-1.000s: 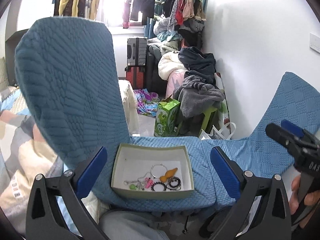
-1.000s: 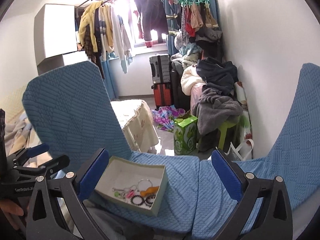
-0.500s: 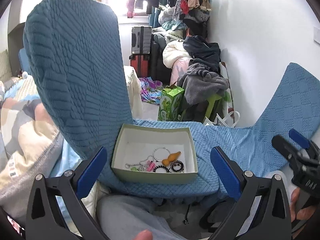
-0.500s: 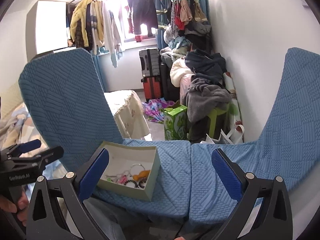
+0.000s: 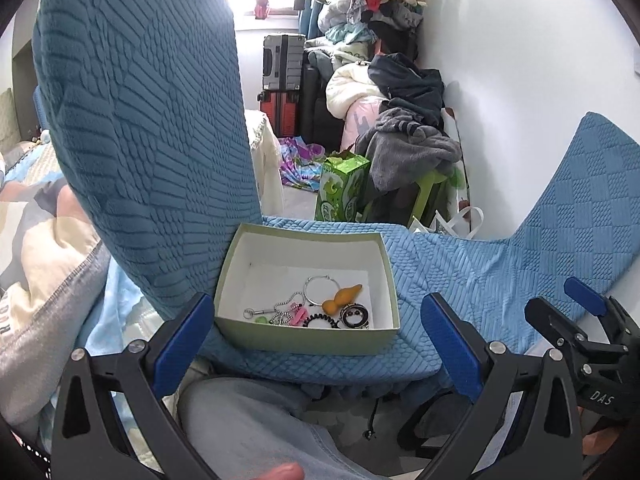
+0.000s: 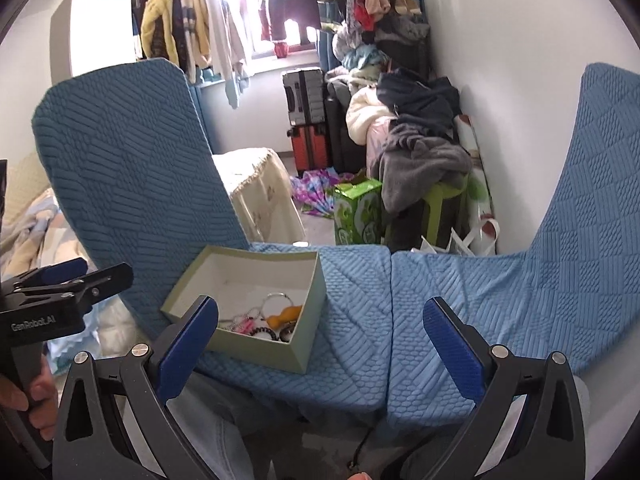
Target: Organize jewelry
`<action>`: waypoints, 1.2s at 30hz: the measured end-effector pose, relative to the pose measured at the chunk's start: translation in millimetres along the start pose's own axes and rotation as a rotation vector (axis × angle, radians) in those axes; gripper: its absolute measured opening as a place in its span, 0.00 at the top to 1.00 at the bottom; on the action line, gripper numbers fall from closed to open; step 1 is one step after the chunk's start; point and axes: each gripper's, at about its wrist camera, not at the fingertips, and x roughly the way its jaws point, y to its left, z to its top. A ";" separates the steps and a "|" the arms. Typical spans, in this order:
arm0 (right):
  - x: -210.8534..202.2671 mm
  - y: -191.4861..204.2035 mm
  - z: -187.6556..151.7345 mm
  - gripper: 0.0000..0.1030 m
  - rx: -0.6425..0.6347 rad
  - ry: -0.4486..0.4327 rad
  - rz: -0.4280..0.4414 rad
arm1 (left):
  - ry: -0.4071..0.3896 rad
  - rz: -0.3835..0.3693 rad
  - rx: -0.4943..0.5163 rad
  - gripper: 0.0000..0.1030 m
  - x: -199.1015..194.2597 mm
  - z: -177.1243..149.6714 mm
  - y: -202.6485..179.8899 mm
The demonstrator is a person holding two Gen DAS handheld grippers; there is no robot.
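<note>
Blue-padded left tongs [image 5: 316,332] gape wide and hold nothing, framing the pale green box [image 5: 306,339] on the blue quilted chair seat [image 5: 448,264]. Right tongs [image 6: 320,340] also spread wide and empty, over the seats. Inside the box lie a silver ring [image 5: 319,290], an orange gourd charm [image 5: 345,297], bead chain [image 5: 286,307] and black bracelets [image 5: 354,316].
</note>
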 end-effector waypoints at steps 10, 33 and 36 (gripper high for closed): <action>14.5 -1.1 -3.4 0.00 -0.004 0.025 -0.014 | 0.019 -0.002 -0.027 0.01 8.6 -5.9 5.1; 27.2 -3.1 -12.2 0.00 -0.001 0.047 -0.047 | 0.024 0.017 -0.041 0.01 17.9 -6.9 9.6; 26.6 -5.2 -11.7 0.00 0.008 0.045 -0.052 | 0.030 0.021 -0.042 0.01 19.8 -9.3 8.8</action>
